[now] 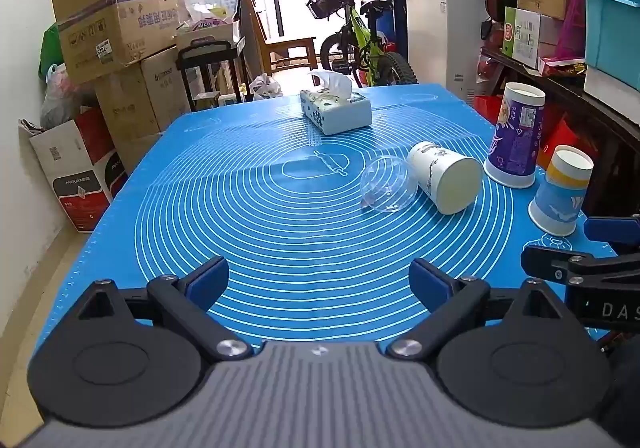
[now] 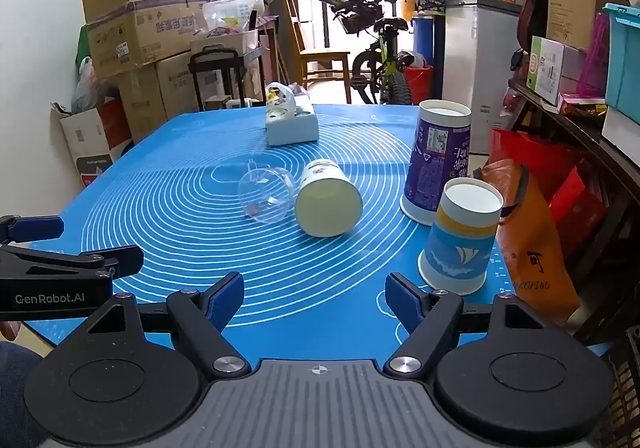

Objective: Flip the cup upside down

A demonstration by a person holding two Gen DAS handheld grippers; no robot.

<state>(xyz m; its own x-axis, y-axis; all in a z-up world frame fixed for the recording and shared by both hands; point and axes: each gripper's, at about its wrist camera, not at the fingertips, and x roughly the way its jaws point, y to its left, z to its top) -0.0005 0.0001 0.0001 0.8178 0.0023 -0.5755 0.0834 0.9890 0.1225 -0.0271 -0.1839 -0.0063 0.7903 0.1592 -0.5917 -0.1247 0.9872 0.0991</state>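
While 2 paper cups (image 2: 458, 236) are already standing mouth-down, the white cup (image 2: 329, 203) and clear cup (image 2: 266, 195) are lying sideways — both grippers, left gripper (image 1: 318, 280) and right gripper (image 2: 315, 298), are hovering open-jawed, holding nothing.

Blue silicone mat with ring markings (image 1: 256, 215) covers the tabletop. Near its middle, a white paper cup (image 1: 446, 177) lies on its side, base toward the cameras. Clear plastic cup (image 1: 384, 183) lies on its side just left of it, touching or nearly so; contact cannot be told. Right of these, a tall purple paper cup (image 1: 516, 135) stands inverted near the mat's right edge. Nearer and further right, a short blue-and-yellow paper cup (image 1: 562, 189) also stands inverted. White patterned tissue box (image 1: 336, 109) sits behind them all, toward the far edge. Stacked brown cardboard boxes (image 1: 120, 43) beyond the mat's left side.
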